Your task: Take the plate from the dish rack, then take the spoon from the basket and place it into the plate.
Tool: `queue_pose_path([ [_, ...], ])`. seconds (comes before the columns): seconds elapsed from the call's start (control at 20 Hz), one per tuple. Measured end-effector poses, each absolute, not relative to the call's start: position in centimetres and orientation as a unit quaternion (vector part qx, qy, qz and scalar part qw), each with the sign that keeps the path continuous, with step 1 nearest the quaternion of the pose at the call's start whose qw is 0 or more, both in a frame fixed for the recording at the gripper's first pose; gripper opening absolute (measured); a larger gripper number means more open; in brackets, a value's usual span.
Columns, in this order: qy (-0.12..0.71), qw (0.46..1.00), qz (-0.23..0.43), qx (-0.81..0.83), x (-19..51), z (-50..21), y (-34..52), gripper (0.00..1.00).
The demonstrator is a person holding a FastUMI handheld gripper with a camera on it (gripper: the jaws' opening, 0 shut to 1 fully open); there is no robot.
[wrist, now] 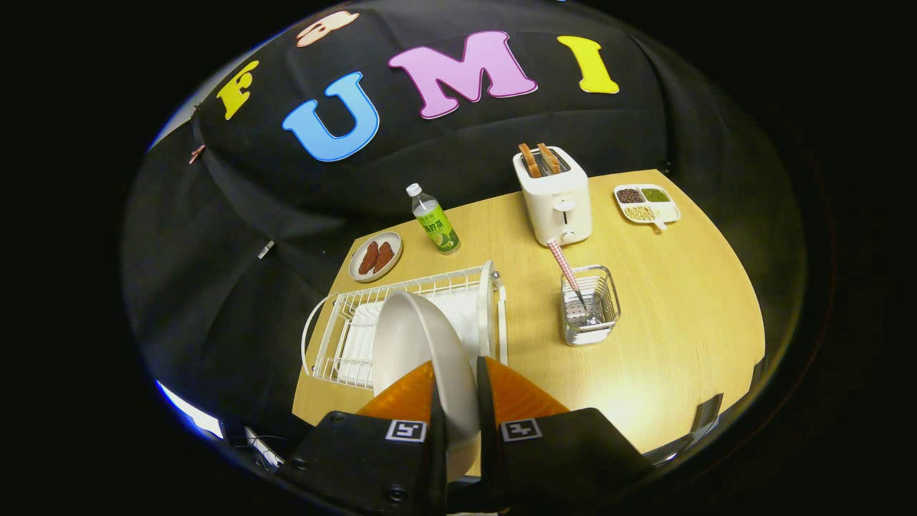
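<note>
The gripper (pixel 456 373) is closed on the white plate (pixel 419 351), one finger on each face of it near its rim; the plate stands on edge between the fingers, tilted, its bowl facing away from the toaster side, and it is raised above the dish rack (pixel 337 337). Taking the dish rack as the landmark: it is a white wire rack lying just beyond and under the plate, close to the table's (pixel 666 337) near corner, one rounded wire end hanging over the table edge; a second white plate (pixel 487 304) stands upright in the rack's far end, near the held plate but apart from it. Just beyond the rack a small dish with brown pieces (pixel 375 256) sits near the table edge; a green-labelled bottle (pixel 435 219) stands beside that dish; a white toaster (pixel 554 193) holding two slices stands farther off again. To the rack's side, across a strip of bare wood, a wire basket (pixel 589 307) holds the spoon (pixel 569 276), its checked handle leaning out towards the toaster. Far from the rack, by the opposite edge, lies a divided tray of beans (pixel 646 203); between the basket and that long curved edge the wood is broad and open.
</note>
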State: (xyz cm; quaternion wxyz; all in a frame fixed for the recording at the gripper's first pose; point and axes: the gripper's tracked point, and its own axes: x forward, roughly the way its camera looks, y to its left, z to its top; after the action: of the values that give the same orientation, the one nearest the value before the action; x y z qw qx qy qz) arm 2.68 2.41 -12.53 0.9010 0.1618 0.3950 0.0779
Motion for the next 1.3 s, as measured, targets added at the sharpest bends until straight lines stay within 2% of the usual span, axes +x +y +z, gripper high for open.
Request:
queue_pose_path([
  [0.3,0.422,0.872,0.031,0.246,-3.0,-14.4,-5.1,0.23],
  [0.55,0.458,0.856,-0.002,0.239,-3.8,-19.2,-10.2,0.23],
  [1.0,0.530,0.822,0.047,0.201,0.3,-28.2,-14.0,0.24],
  [1.3,0.556,0.804,0.078,0.195,1.2,-31.6,-16.2,0.25],
])
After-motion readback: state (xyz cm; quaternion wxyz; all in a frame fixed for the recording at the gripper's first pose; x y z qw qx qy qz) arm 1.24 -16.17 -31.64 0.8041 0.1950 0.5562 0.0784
